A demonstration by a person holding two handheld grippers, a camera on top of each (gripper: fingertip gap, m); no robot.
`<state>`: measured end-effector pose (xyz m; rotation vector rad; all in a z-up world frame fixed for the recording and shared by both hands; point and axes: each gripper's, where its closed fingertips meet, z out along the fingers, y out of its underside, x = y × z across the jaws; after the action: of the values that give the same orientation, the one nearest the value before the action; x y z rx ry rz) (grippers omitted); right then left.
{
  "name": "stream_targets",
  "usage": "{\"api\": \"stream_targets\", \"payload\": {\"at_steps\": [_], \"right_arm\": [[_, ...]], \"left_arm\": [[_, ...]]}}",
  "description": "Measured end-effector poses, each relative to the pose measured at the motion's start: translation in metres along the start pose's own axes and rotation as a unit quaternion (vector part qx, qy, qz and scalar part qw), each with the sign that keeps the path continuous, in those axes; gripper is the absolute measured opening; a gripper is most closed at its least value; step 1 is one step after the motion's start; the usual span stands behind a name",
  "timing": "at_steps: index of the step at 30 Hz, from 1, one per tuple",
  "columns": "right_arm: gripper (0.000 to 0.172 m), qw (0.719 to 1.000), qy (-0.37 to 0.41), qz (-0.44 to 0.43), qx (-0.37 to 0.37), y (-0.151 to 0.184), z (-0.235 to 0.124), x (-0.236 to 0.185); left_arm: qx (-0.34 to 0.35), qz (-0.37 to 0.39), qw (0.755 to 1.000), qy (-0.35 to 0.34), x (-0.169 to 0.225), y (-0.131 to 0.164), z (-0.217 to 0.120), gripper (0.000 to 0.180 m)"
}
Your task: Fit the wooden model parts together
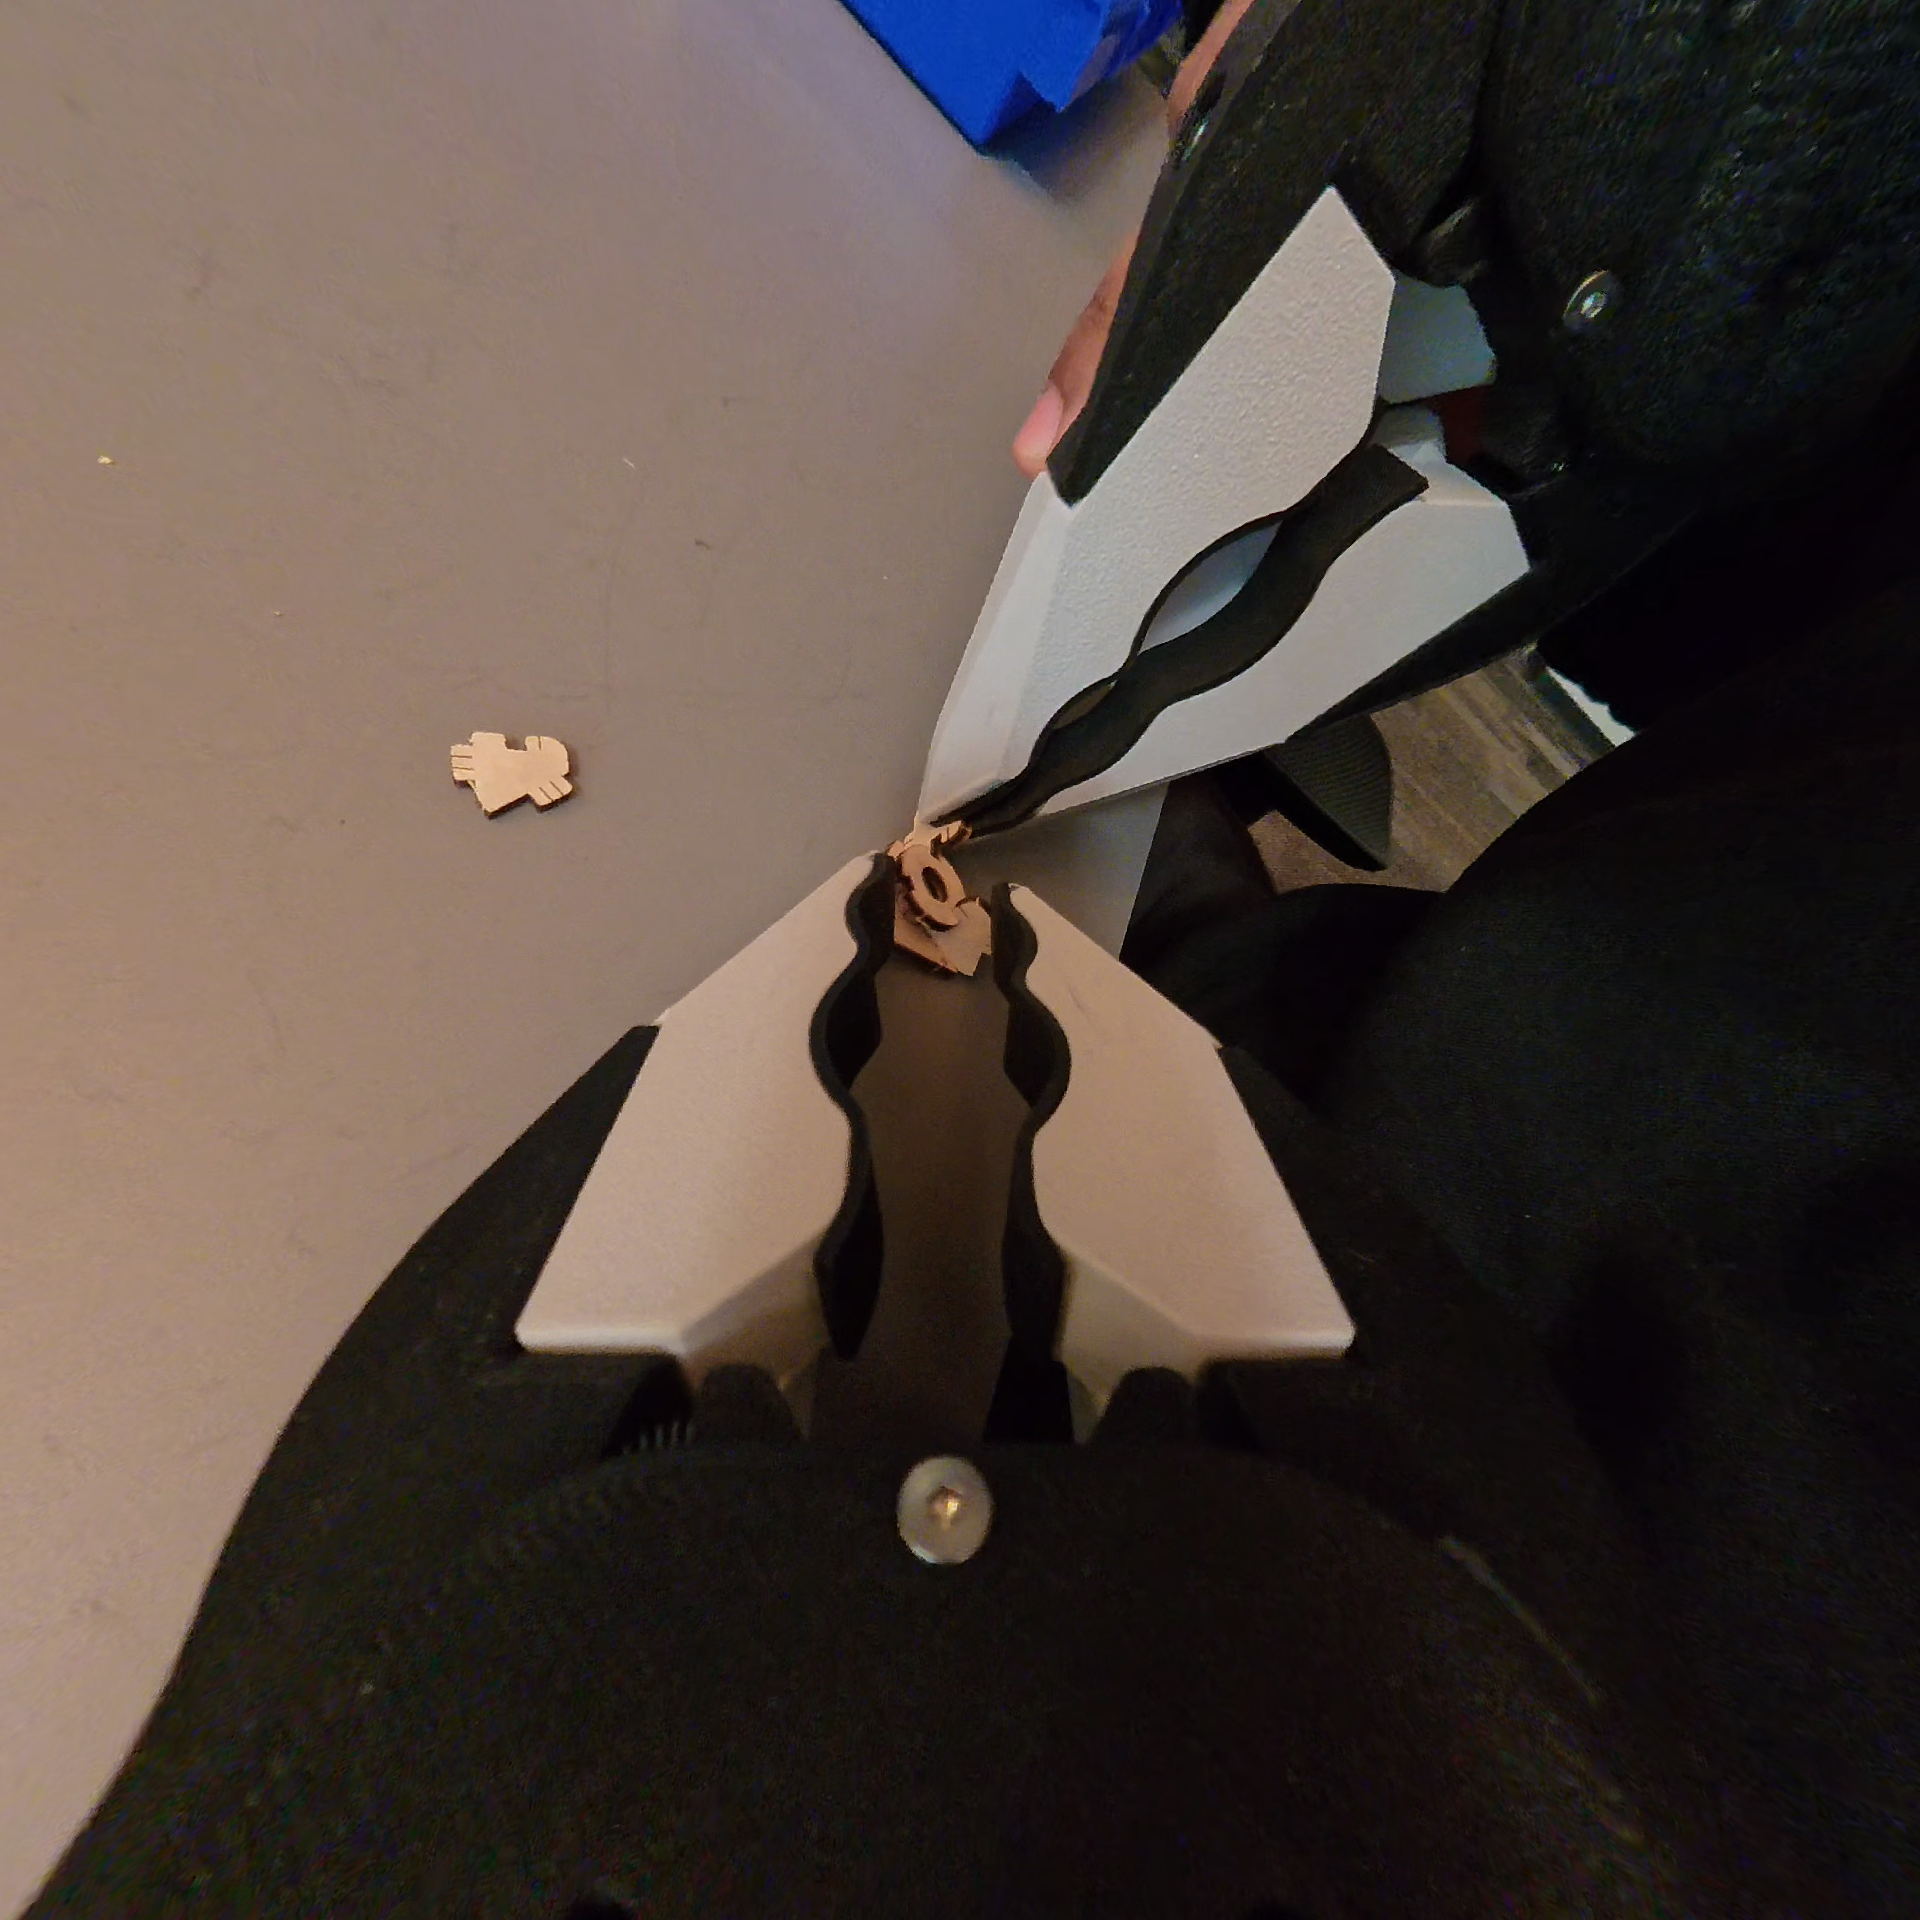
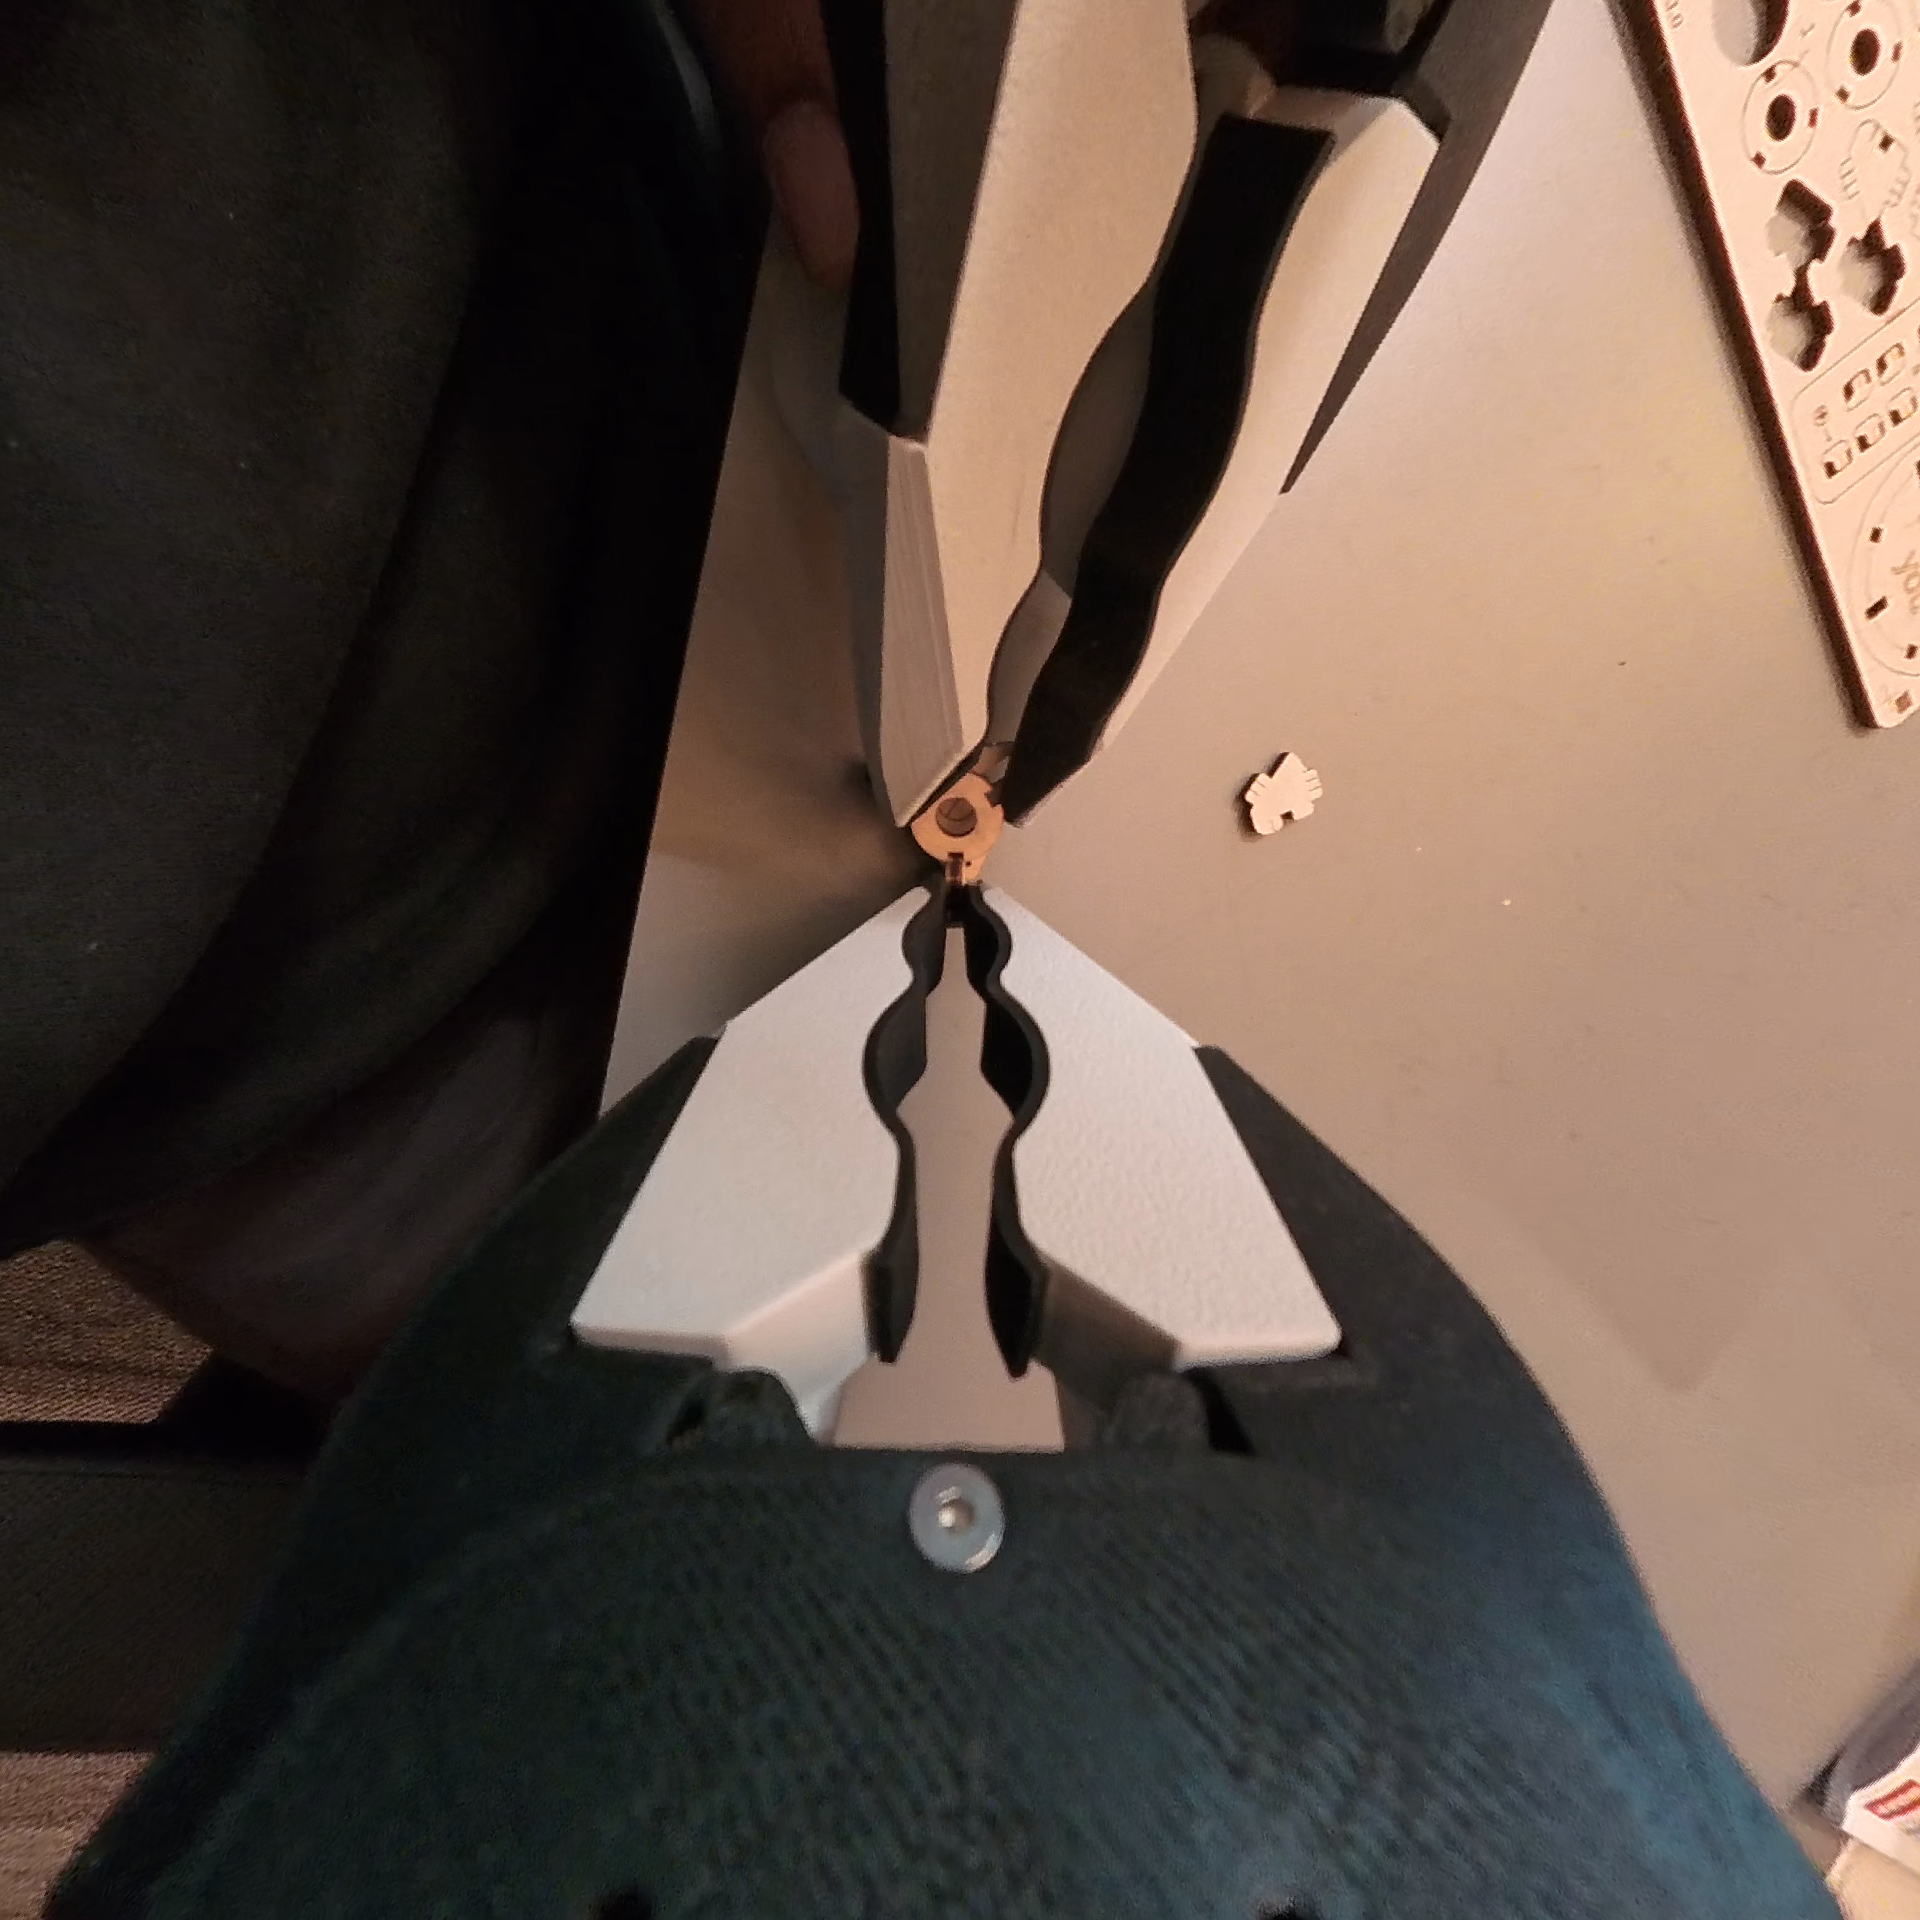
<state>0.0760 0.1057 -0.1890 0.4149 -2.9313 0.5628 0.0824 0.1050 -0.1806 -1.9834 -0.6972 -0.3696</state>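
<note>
— Where the grey table (image 1: pixel 312 416) runs off to the left in the left wrist view, what lies on it?

— A small flat wooden cut-out piece (image 1: pixel 511 771), alone and well apart from both tools. Farther right the left gripper (image 1: pixel 940 904) has its jaws partly closed around a little wooden assembly (image 1: pixel 935 914): a toothed disc with a round hole, joined to a flat piece. Both black pads press on its edges, one on each side.

— And the other tool?

— The right gripper (image 1: pixel 961 826) comes in from the upper right, jaws pressed nearly together, pinching a thin wooden tab at the top of that same assembly. A fingertip (image 1: pixel 1044 421) shows behind its black frame, and a blue object (image 1: pixel 997 62) sits at the top edge of the table.

— What does the right wrist view show, left to right?

— Dark clothing (image 2: pixel 312 520) fills the left side. In the middle, the right gripper (image 2: pixel 956 904) nips the tab with its tips, while the left gripper (image 2: pixel 982 790) reaches down from above, clasping the disc (image 2: pixel 956 823). The assembly hangs between the two sets of tips, above the table near its edge. To the right lies the loose cut-out piece (image 2: pixel 1283 792), and beyond it a pale wooden sheet (image 2: pixel 1787 364) with punched-out shapes.
</note>
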Motion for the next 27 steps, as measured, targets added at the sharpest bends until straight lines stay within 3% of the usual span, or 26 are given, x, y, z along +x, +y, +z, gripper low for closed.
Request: {"api": "stream_targets", "payload": {"at_steps": [11, 19, 27], "right_arm": [[0.0, 0.999, 0.017, 0.037, 0.026, 0.011, -0.003, 0.013], [0.0, 0.996, 0.071, -0.049, -0.029, 0.007, 0.001, 0.008], [0.0, 0.995, 0.078, -0.034, -0.046, 0.009, -0.008, 0.009]], "left_arm": [[0.003, -0.024, 1.0, 0.013, -0.002, -0.001, -0.002, 0.016], [0.009, -0.031, 0.999, 0.015, -0.003, -0.003, -0.003, 0.004], [0.029, -0.045, 0.998, 0.036, -0.001, -0.008, -0.008, 0.011]]}}
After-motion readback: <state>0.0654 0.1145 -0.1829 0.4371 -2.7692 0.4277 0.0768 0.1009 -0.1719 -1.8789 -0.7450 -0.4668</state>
